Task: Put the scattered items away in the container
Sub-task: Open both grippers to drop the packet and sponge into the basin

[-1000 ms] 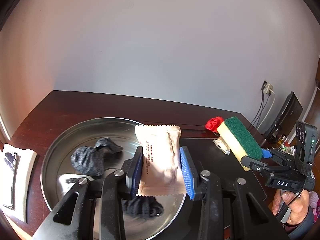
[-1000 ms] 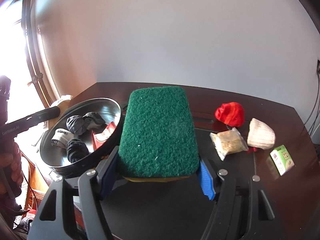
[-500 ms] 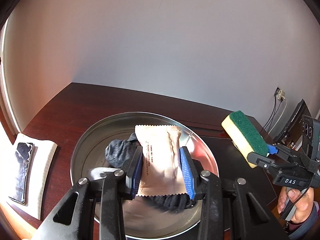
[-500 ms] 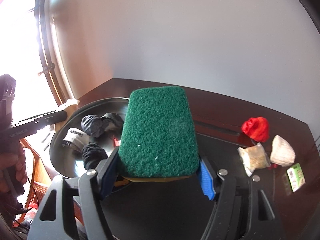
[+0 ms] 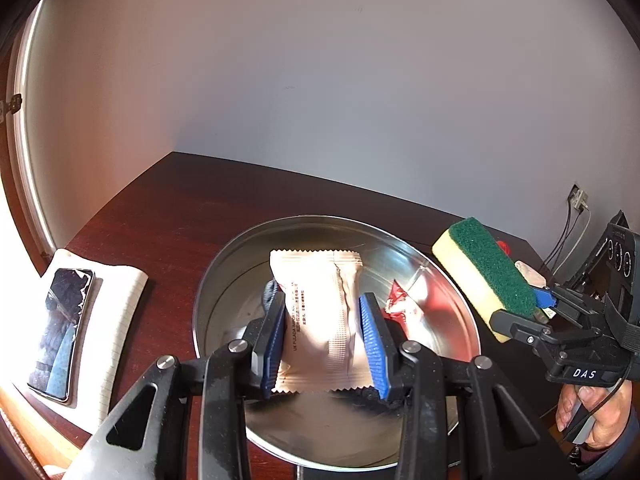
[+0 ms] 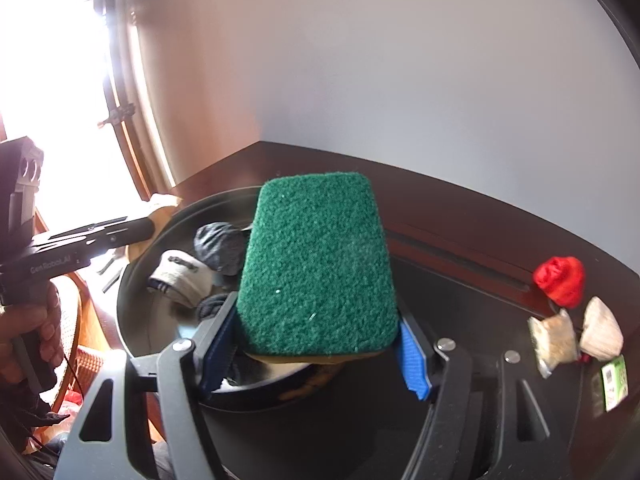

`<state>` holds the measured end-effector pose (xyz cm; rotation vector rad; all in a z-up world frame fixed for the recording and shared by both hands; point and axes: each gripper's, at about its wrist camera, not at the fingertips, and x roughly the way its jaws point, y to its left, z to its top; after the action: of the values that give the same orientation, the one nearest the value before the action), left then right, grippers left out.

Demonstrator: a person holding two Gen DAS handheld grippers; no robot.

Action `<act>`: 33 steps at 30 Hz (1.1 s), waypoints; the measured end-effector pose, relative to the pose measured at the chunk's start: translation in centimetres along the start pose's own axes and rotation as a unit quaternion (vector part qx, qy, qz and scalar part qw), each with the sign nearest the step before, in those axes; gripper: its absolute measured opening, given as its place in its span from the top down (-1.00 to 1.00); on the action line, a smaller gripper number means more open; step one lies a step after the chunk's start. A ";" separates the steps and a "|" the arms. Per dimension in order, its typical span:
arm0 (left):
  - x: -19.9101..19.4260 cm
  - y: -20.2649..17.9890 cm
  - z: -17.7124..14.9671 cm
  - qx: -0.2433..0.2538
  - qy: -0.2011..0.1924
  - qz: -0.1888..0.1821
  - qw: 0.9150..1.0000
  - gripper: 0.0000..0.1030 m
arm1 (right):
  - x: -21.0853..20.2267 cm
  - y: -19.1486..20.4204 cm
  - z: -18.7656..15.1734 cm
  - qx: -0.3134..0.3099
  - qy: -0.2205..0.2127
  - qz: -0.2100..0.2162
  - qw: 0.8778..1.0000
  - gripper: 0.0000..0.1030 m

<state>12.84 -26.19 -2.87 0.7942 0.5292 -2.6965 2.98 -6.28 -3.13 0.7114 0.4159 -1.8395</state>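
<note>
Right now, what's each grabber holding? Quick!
Left gripper: closed on the packet, above the tin.
Right gripper: closed on the sponge.

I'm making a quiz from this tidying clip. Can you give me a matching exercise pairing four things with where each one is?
Things:
1. sponge
2. beige packet
3. red sock
4. phone

Places:
A. on a white notepad
B. in the left gripper
C. lying on the table
D. in the right gripper

Pairs: 1-D, 2-B, 3-C, 4-A
</note>
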 end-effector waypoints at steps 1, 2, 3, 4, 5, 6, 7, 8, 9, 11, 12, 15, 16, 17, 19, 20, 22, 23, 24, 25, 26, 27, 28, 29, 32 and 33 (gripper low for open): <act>0.0 0.2 -0.1 -0.001 0.001 0.001 1.000 0.26 | 0.3 0.4 0.1 -0.003 0.002 0.003 1.000 -0.38; 0.0 0.4 -0.1 -0.003 0.001 0.002 1.000 0.26 | 0.6 0.7 0.2 -0.006 0.003 0.007 1.000 -0.38; 0.0 0.5 -0.2 -0.003 0.003 0.003 1.000 0.26 | 0.9 1.1 0.3 -0.009 0.005 0.010 1.000 -0.38; 0.1 0.5 -0.2 -0.003 0.005 0.003 1.000 0.26 | 1.1 1.4 0.3 -0.011 0.007 0.013 1.000 -0.38; 0.2 0.5 -0.3 -0.003 0.007 0.003 1.000 0.26 | 1.4 1.7 0.3 -0.014 0.009 0.015 1.000 -0.38; 0.3 0.6 -0.4 -0.003 0.009 0.003 1.000 0.26 | 1.7 2.0 0.4 -0.016 0.011 0.017 1.000 -0.38; 0.4 0.7 -0.4 -0.003 0.012 0.003 1.000 0.25 | 1.9 2.2 0.4 -0.018 0.013 0.019 1.000 -0.38; 0.6 0.8 -0.5 -0.003 0.013 0.003 1.000 0.25 | 2.1 2.4 0.4 -0.018 0.014 0.021 1.000 -0.38; 0.7 1.0 -0.5 -0.004 0.014 0.002 1.000 0.25 | 2.3 2.5 0.4 -0.019 0.016 0.022 0.999 -0.38; 0.7 1.0 -0.5 -0.005 0.016 0.003 1.000 0.25 | 2.6 2.6 0.3 -0.018 0.019 0.024 0.999 -0.38; 0.6 0.9 -0.4 -0.006 0.017 0.002 1.000 0.25 | 2.7 2.7 0.3 -0.019 0.020 0.025 0.999 -0.38; 0.7 1.1 -0.5 -0.008 0.019 0.003 1.000 0.25 | 3.1 2.9 0.2 -0.019 0.022 0.027 0.999 -0.38; 0.8 1.1 -0.6 -0.008 0.020 0.003 1.000 0.25 | 3.2 2.9 0.2 -0.019 0.023 0.028 0.999 -0.38; 0.8 1.1 -0.6 -0.009 0.021 0.004 1.000 0.25 | 3.2 2.9 0.2 -0.019 0.024 0.029 0.999 -0.38; 0.8 1.0 -0.6 -0.010 0.022 0.005 1.000 0.20 | 3.4 3.0 0.1 -0.017 0.024 0.032 0.999 -0.39; 0.8 0.9 -0.7 -0.009 0.025 0.005 1.000 0.20 | 3.4 3.0 0.1 -0.016 0.024 0.034 0.999 -0.39; 0.9 0.7 -0.7 -0.008 0.029 0.003 1.000 0.20 | 3.4 2.9 0.0 -0.014 0.024 0.038 0.999 -0.39; 0.9 0.6 -0.7 -0.007 0.031 0.002 0.999 0.20 | 3.4 2.9 0.0 -0.013 0.025 0.040 0.999 -0.39; 1.0 0.5 -0.7 -0.007 0.031 0.001 0.999 0.20 | 3.4 2.9 -0.1 -0.014 0.025 0.040 0.999 -0.39; 0.9 0.4 -0.7 -0.006 0.031 0.000 0.999 0.20 | 3.4 2.9 -0.1 -0.014 0.025 0.041 0.999 -0.39; 0.9 0.2 -0.7 -0.006 0.031 0.000 0.999 0.20 | 3.4 2.9 -0.2 -0.015 0.025 0.041 0.999 -0.39; 0.9 0.1 -0.7 -0.006 0.031 0.000 0.999 0.20 | 3.4 2.9 -0.2 -0.014 0.024 0.041 0.999 -0.39; 0.9 0.0 -0.7 -0.006 0.031 -0.001 1.000 0.20 | 3.3 2.8 -0.3 -0.013 0.023 0.041 0.999 -0.39; 0.9 -0.1 -0.7 -0.007 0.029 -0.003 1.000 0.20 | 3.3 2.7 -0.3 -0.011 0.022 0.041 0.999 -0.39; 0.7 -0.7 -0.6 -0.008 0.018 -0.006 1.000 -0.31 | 2.8 2.1 -0.5 -0.002 0.011 0.039 0.999 -0.41; 0.5 -1.0 -0.6 -0.006 0.012 -0.005 1.000 -0.47 | 2.5 1.7 -0.6 0.003 0.007 0.036 0.999 -0.45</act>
<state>12.34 -25.12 -3.32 0.8247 0.5563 -2.6925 4.07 -8.34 -5.17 0.7356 0.3884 -1.7695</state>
